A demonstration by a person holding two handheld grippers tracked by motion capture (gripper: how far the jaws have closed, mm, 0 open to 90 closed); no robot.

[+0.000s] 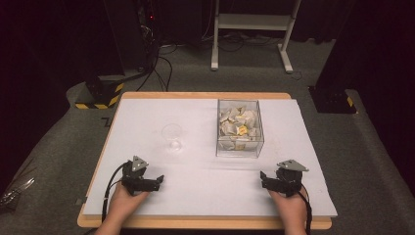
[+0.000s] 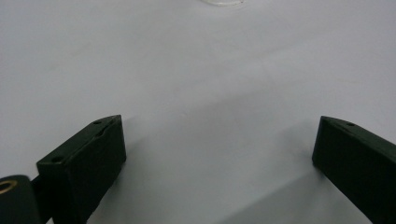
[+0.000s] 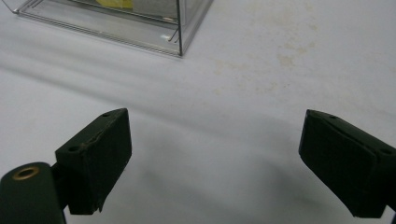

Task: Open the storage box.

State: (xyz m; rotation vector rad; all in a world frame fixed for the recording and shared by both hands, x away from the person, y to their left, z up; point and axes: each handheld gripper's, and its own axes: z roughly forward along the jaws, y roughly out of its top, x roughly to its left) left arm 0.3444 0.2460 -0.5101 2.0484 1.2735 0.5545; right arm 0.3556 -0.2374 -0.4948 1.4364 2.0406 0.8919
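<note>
A clear plastic box (image 1: 239, 128) holding several crumpled wrapped pieces stands right of the middle of the white sheet (image 1: 195, 186). To its left is an upright clear glass (image 1: 172, 137). My left gripper (image 1: 145, 175) rests near the front left edge, open, with bare sheet between its jaws (image 2: 219, 140); the base of the glass (image 2: 224, 2) shows far ahead of it. My right gripper (image 1: 280, 174) sits near the front right, open (image 3: 215, 135) and holding nothing. A near corner of the box (image 3: 140, 23) lies ahead of it to the left.
The sheet covers a wooden table (image 1: 205, 95). Faint brownish stains (image 3: 280, 56) mark the sheet beside the box. Behind the table stand a white frame (image 1: 252, 22), a yellow-and-black striped base (image 1: 100, 95) with floor cables, and a black base (image 1: 333, 100) on the right.
</note>
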